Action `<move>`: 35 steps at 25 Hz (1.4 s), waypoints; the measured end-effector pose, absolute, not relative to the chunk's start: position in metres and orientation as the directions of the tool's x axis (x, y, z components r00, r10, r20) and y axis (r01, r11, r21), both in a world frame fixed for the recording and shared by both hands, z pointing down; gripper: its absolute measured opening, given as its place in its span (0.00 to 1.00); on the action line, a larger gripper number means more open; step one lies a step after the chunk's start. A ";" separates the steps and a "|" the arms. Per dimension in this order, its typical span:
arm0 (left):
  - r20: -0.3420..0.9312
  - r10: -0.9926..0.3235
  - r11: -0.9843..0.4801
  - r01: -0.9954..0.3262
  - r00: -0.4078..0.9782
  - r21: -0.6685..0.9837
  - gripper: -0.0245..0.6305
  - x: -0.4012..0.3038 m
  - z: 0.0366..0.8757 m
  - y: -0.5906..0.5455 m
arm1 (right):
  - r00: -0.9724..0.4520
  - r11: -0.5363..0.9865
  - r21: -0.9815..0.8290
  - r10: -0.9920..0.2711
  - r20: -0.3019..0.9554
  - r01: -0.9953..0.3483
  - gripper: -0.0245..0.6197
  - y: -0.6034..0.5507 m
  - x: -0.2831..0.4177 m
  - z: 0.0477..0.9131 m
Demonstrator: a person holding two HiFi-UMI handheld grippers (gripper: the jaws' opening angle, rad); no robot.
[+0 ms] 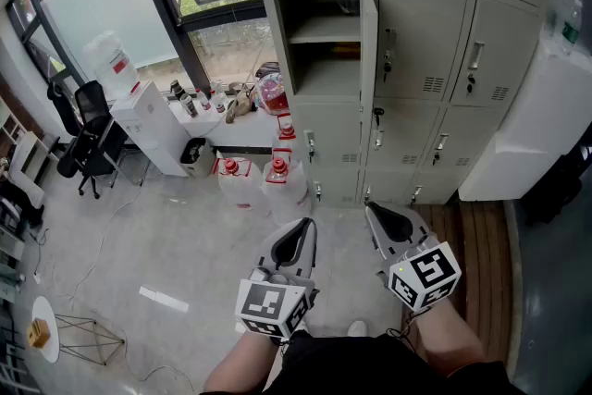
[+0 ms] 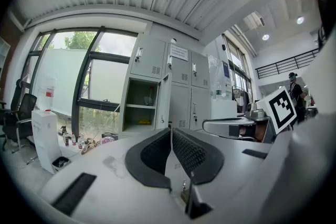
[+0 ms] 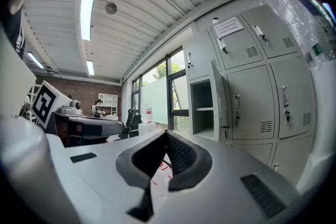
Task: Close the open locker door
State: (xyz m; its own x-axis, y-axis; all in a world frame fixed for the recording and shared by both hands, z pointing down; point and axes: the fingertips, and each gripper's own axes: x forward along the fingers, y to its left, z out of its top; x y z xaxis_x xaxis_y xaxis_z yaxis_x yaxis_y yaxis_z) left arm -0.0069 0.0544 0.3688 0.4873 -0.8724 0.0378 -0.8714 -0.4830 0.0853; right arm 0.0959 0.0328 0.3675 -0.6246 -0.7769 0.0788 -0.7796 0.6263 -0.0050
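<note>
Pale concrete floor (image 1: 166,236) spreads beneath you as you hold the left gripper (image 1: 303,227) and the right gripper (image 1: 372,213) side by side and level, each with its jaws pressed together on nothing. Just beyond them, red-capped water jugs (image 1: 277,176) stand at the foot of a grey locker bank (image 1: 416,51). Farther back, the locker door (image 1: 367,42) stands swung out edge-on toward you, at the right of its open compartment (image 1: 319,60), well apart from both grippers.

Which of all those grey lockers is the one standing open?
The locker second from top in the leftmost column: its door swings outward, showing an inner shelf. Every other door is shut.
</note>
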 end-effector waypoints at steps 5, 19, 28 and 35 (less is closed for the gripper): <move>0.037 -0.870 -0.489 -0.870 0.492 0.069 0.07 -0.009 0.367 0.054 | -0.630 0.630 -0.016 -0.774 0.069 -0.776 0.12 0.032 0.092 0.366; 0.040 -0.851 -0.521 -0.851 0.524 0.059 0.07 -0.030 0.366 0.043 | -0.606 0.605 -0.028 -0.793 0.068 -0.795 0.12 0.018 0.070 0.364; 0.046 -0.834 -0.545 -0.835 0.549 0.077 0.07 -0.064 0.367 0.021 | -0.574 0.575 -0.012 -0.816 0.067 -0.818 0.12 -0.003 0.040 0.358; 0.048 -0.816 -0.572 -0.816 0.577 0.084 0.07 -0.090 0.369 0.000 | -0.539 0.540 -0.003 -0.840 0.067 -0.842 0.12 -0.022 0.017 0.354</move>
